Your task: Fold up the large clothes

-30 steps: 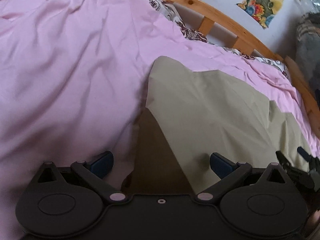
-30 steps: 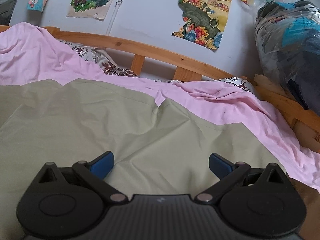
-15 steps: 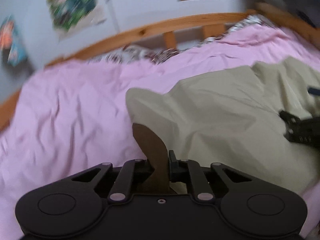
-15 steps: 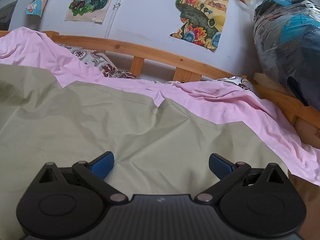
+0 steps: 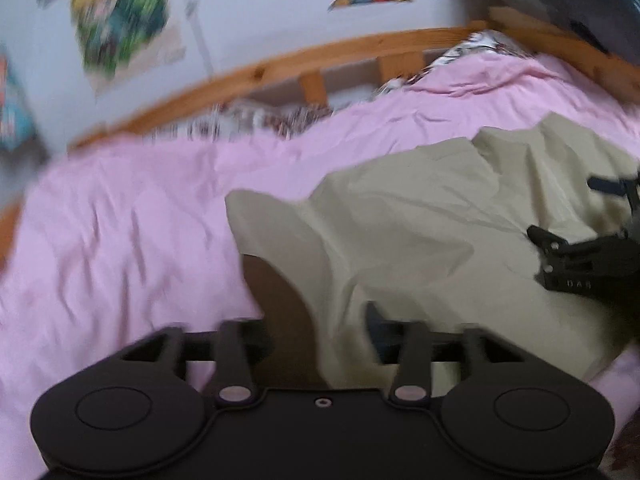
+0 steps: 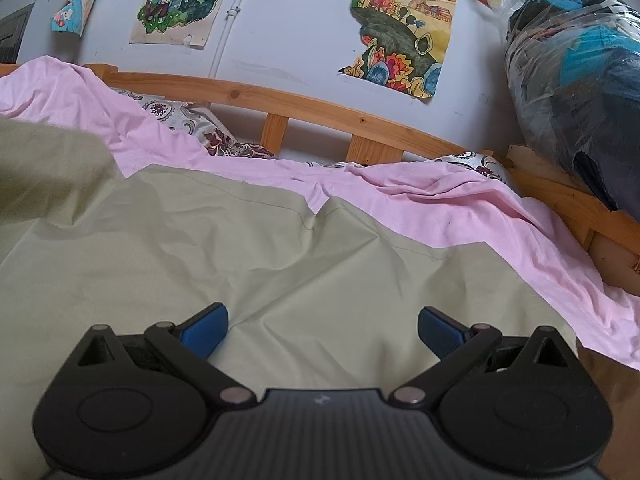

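Olive garment (image 6: 248, 264) on pink sheet (image 5: 120, 216) | left hand-held gripper (image 5: 320, 332) reopening, released | right hand-held gripper (image 6: 322, 328) released

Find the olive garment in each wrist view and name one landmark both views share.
Left wrist: olive garment fills centre and right, a fold running between the left gripper's jaws.
Right wrist: it covers the lower left and centre, under the right gripper.
Shared landmark: wooden bed rail.

Ahead: we find open pink sheet (image 5: 120, 240) left of the olive cloth (image 6: 280, 264) | Far edge: wooden bed rail (image 6: 320, 108) blocks us | Right: plastic-wrapped bundle (image 6: 576, 80) crowds the corner.
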`<state>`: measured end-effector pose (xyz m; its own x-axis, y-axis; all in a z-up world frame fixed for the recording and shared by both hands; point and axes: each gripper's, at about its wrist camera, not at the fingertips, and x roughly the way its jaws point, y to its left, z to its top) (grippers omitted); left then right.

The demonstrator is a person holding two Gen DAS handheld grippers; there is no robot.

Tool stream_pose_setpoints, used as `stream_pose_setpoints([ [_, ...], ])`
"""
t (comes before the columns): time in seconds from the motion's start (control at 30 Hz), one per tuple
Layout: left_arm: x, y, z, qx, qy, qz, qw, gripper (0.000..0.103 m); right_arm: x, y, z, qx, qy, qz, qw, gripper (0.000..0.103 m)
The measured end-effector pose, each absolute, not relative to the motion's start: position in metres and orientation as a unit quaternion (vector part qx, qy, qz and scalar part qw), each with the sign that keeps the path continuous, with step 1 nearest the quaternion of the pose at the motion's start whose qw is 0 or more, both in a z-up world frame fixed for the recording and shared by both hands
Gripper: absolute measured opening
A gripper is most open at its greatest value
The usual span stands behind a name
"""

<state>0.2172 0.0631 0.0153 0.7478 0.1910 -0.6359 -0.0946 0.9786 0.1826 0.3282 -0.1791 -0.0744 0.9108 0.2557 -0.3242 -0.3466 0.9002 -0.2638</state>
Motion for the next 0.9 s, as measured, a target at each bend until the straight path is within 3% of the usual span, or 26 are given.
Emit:
stream_pose_setpoints([
  [0.07,0.216,0.09,0.009,-0.012,0.36,0.059,0.931,0.071,0.328,-0.179,-0.075,-0.159,0.143,0.157,0.964,0.103],
  [0.23,0.215,0.152,-0.018,-0.153,0.383,0.054,0.91,0.082,0.328,-0.18,-0.075,-0.154,0.146,0.159,0.964,0.103],
  [0.43,0.218,0.196,-0.051,-0.279,0.39,0.027,0.877,0.082,0.329,-0.181,-0.074,-0.151,0.148,0.161,0.964,0.103],
  [0.5,0.219,0.198,-0.049,-0.294,0.399,0.026,0.868,0.075,0.329,-0.182,-0.074,-0.147,0.149,0.164,0.964,0.103],
  [0.57,0.222,0.196,-0.046,-0.275,0.417,0.04,0.865,0.051,0.33,-0.183,-0.073,-0.141,0.152,0.167,0.964,0.103],
  [0.67,0.223,0.196,-0.037,-0.279,0.432,0.054,0.856,0.029,0.328,-0.186,-0.072,-0.133,0.153,0.172,0.964,0.103],
  [0.77,0.225,0.184,-0.018,-0.259,0.431,0.068,0.862,0.013,0.327,-0.183,-0.072,-0.139,0.152,0.167,0.964,0.103],
  [0.9,0.223,0.157,0.016,-0.213,0.394,0.065,0.892,0.003,0.325,-0.177,-0.074,-0.159,0.146,0.156,0.964,0.103],
])
